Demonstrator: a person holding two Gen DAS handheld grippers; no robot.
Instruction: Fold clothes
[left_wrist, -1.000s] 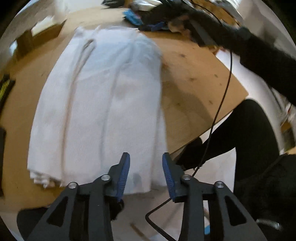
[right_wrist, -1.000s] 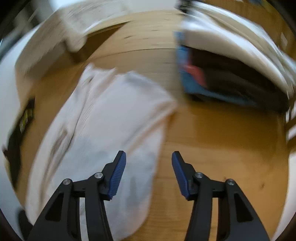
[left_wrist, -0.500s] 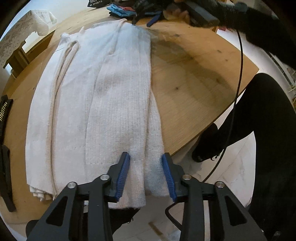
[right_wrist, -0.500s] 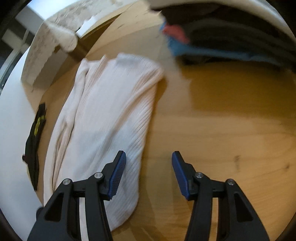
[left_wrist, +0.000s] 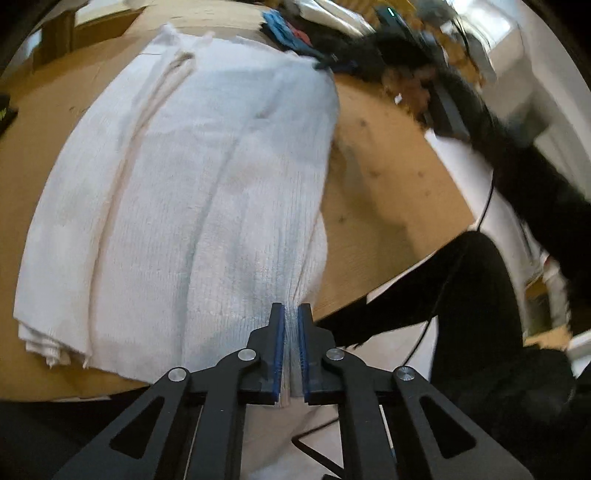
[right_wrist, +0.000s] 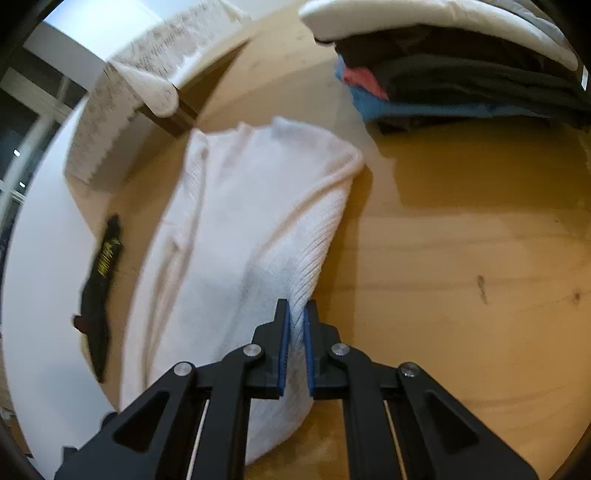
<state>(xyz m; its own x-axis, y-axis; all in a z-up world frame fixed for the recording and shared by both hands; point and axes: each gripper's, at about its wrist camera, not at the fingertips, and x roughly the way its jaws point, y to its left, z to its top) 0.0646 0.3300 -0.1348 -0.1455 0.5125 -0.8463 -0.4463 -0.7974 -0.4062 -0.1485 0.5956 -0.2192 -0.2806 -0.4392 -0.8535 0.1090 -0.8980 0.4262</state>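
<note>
1. So the white ribbed sweater (left_wrist: 192, 192) is lying lengthwise on the wooden table (left_wrist: 388, 206), already folded into a long narrow panel, with its near hem hanging just over the table edge.
2. The left gripper (left_wrist: 291, 347) has just been closing, and its jaws are now pinched narrow on the knit at the hem corner. You can see ribbed fabric squeezed between the blue pads (left_wrist: 277, 350).
3. Same story for the right gripper (right_wrist: 295, 343): jaws just snapped in on the folded side edge of the sweater, farther along its right-hand edge. Fabric is clearly bunched up between them.
4. From here, the step looks like a lengthwise fold. To do it well, both hands should lift together and evenly so the panel doesn't skew.
5. Best to keep the knit lightly taut between the two grips. Ribbed stuff stretches and sags, so slack will leave a wrinkled crease.
6. Worth watching all the layers. The stacked edges at the left corner could slip apart if only the top layer is caught.
7. The stack of folded clothes (right_wrist: 461, 81) sits well apart on the far side, so there's room to swing.
8. Writing: the dark item (right_wrist: 101, 280) beside the sweater has yellow lettering, too blurred to read. No other labels legible.
</note>
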